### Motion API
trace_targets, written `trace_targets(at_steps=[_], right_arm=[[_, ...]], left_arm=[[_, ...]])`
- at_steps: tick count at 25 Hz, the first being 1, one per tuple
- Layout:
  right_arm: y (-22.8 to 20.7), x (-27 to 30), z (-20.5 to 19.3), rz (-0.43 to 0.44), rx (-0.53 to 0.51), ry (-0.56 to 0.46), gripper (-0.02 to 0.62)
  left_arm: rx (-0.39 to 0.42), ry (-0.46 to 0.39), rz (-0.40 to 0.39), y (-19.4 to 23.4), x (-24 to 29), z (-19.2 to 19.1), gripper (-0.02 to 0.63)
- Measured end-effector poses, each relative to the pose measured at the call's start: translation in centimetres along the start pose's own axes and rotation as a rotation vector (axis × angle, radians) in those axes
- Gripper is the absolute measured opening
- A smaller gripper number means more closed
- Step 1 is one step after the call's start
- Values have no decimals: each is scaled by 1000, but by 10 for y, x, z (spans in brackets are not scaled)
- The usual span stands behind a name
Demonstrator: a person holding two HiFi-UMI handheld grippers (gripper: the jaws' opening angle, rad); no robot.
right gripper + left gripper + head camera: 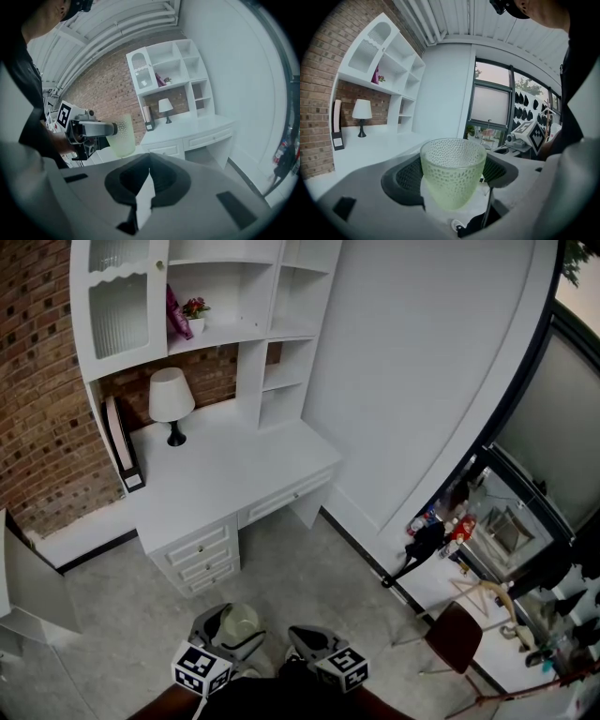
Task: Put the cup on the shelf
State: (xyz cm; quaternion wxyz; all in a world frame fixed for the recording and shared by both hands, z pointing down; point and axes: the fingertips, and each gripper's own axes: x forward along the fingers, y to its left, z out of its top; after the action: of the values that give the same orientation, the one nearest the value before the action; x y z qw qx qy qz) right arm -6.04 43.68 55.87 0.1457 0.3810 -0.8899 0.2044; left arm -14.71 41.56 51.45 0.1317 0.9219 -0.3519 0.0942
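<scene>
A pale green dimpled glass cup [452, 171] sits upright between the jaws of my left gripper [453, 180], which is shut on it. In the head view the cup [242, 621] and left gripper [228, 632] are low at the bottom centre, over the floor in front of the white desk [234, 479]. The white shelf unit [230, 334] rises above the desk's back. My right gripper [149, 165] is shut with nothing in it, next to the left one [314, 645]. The right gripper view shows the cup [121, 136] off to its left.
On the desk stand a white lamp [171, 401] and an upright binder [122, 442]; a potted flower [195, 315] is on the shelf. A brown chair [457, 632] and small bottles [424, 521] are by the glass wall on the right. Brick wall behind the desk.
</scene>
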Motion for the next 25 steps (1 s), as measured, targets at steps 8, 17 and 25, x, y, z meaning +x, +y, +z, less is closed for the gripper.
trace_targets(at_steps=[8, 17, 25], right_arm=[[-20, 6, -2, -11, 44, -10, 5], [-59, 23, 17, -14, 10, -4, 5], [-116, 40, 41, -2, 20, -22, 5]], left_arm=[[-9, 8, 3, 8, 14, 3, 382], [-12, 16, 9, 25, 50, 17, 382], [10, 3, 18, 47, 105, 44, 381]])
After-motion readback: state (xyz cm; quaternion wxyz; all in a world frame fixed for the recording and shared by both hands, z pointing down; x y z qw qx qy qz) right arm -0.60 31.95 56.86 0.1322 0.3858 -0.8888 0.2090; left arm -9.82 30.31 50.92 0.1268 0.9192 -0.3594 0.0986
